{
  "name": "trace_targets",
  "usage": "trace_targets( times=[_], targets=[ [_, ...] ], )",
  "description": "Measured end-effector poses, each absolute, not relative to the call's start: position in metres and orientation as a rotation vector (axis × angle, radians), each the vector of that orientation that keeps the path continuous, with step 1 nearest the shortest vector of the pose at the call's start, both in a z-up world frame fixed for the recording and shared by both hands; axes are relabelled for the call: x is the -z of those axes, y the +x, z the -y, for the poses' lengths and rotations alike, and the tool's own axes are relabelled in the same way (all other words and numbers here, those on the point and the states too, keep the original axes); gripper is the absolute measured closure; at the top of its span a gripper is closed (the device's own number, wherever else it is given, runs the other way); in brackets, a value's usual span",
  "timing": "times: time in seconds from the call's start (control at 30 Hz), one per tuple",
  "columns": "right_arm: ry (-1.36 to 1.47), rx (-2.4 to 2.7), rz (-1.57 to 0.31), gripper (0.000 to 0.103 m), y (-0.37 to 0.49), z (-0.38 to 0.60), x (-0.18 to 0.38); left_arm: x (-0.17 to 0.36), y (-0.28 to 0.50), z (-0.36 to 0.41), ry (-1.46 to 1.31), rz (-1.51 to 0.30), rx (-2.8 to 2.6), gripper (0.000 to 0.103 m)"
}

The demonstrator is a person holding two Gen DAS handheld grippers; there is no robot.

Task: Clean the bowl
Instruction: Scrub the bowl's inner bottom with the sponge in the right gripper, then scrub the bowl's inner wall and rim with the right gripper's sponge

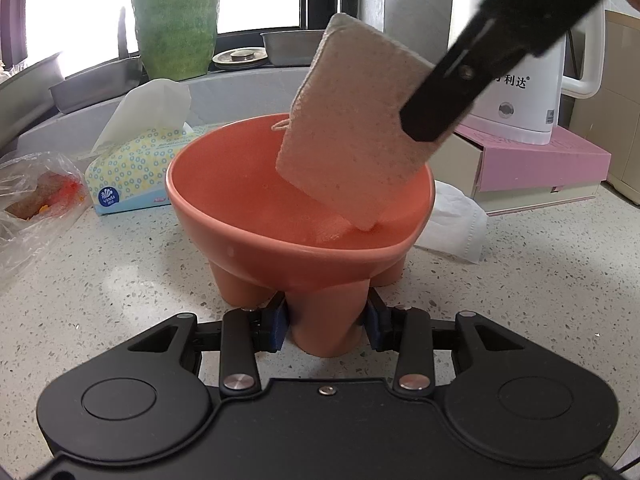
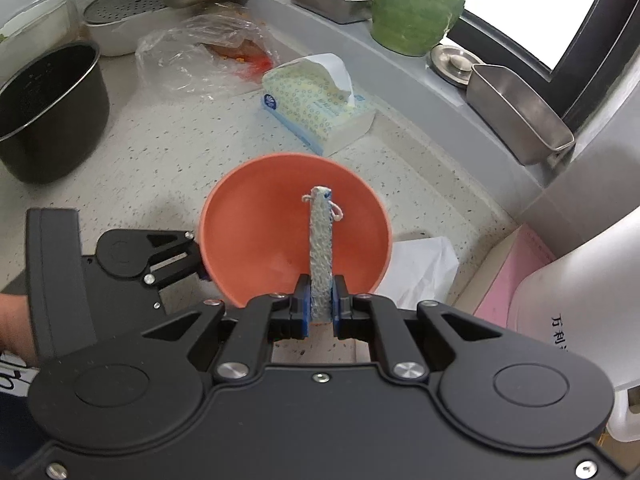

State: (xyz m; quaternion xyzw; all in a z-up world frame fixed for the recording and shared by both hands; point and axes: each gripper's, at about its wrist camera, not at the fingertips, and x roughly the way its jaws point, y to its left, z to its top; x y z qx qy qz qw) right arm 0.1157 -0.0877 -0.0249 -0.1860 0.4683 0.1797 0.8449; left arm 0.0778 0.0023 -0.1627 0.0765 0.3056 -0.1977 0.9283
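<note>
An orange bowl [image 1: 240, 200] on stubby legs stands on the speckled counter; it also shows in the right wrist view [image 2: 256, 224]. My left gripper [image 1: 326, 326] is shut on the bowl's near leg [image 1: 326, 320], blue pads against both sides. My right gripper [image 2: 320, 300] is shut on a beige sponge [image 2: 320, 240] held edge-on over the bowl. In the left wrist view the sponge [image 1: 344, 128] hangs tilted, its lower corner touching the bowl's inside. The right gripper's black finger [image 1: 460, 92] comes in from the upper right.
A tissue box [image 1: 132, 168] stands behind the bowl at left, next to a plastic bag [image 1: 36, 196]. A crumpled white tissue [image 1: 456, 220], a pink box [image 1: 536, 160] and a white kettle [image 1: 528, 96] are at right. A black pot [image 2: 48, 112] and steel trays [image 2: 516, 112] line the back.
</note>
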Motion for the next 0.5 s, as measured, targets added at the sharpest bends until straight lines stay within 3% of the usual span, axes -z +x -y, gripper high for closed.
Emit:
trace_targets(
  times=[0.5],
  targets=[
    [-0.356, -0.463, -0.970, 0.092, 0.106, 0.055, 0.019, 0.163, 0.078, -0.002, 0.155, -0.626, 0.403, 0.065]
  ],
)
